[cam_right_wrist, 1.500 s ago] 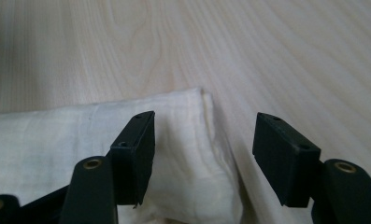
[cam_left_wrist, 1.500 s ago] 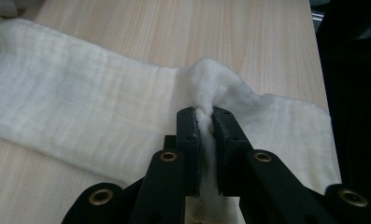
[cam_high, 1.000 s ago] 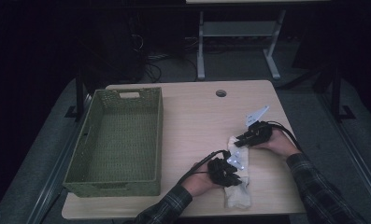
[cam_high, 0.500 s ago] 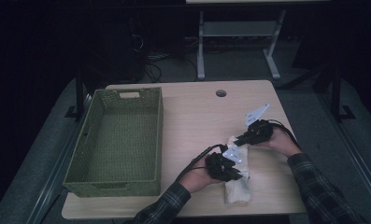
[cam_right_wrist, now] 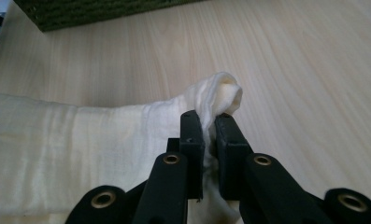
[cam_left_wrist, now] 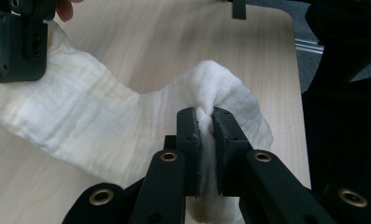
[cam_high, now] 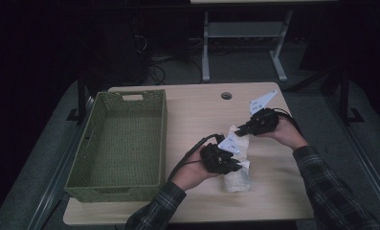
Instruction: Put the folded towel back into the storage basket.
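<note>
Cloth [cam_high: 237, 163] hangs between both tools (left [cam_left_wrist: 206, 122], right [cam_right_wrist: 209, 125]), each pinching an end.

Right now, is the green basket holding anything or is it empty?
Empty. The high view shows the green basket's bare woven floor, and the white cloth lies outside it on the table.

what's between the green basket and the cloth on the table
Bare light wood table top and nothing else, seen in the high view. The green basket sits at the left; the white cloth, pinched by both grippers, lies right of it, apart.
</note>
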Tool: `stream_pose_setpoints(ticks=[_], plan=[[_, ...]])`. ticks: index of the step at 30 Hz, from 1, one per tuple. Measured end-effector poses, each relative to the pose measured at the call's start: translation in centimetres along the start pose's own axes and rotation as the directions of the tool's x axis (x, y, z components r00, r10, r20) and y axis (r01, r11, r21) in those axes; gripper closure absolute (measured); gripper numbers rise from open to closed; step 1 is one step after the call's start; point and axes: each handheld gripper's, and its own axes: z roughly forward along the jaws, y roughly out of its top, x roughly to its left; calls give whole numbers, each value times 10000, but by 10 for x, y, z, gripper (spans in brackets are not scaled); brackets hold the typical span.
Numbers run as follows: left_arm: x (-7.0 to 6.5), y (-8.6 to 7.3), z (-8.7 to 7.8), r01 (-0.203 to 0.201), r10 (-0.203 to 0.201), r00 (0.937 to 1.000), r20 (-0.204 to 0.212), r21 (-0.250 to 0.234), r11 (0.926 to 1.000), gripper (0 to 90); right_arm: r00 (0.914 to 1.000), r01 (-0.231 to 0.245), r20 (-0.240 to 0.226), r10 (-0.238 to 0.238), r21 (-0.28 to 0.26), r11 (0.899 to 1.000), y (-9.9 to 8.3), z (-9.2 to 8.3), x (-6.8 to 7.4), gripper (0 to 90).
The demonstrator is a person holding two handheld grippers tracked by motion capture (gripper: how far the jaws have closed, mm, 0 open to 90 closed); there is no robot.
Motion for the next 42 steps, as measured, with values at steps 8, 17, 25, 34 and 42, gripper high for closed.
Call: stream_pose_setpoints(ticks=[8, 17, 25, 34, 42], plan=[[7, 10, -33, -57, 56, 9994, -345, -9, 10000, 819, 9996, 277, 100, -276, -125, 9995, 34, -6, -1, 833], [21, 11, -79, -299, 294, 9971, -698, -65, 9995, 820, 9991, 385, 162, -381, -208, 9990, 71, -4, -8, 833], [37, -6, -122, -282, 249, 9975, -664, -500, 9984, 819, 9981, 615, 82, -613, -320, 9976, 110, 10, -13, 834], [48, -36, -165, -106, 47, 9949, -1007, -584, 9982, 819, 9926, 1210, -27, -1212, -469, 9915, 162, 39, -9, 834], [53, -68, -193, 218, -307, 9920, -1223, -735, 9971, 819, 9891, 1411, -344, -1432, -551, 9885, 191, 72, -6, 834]])
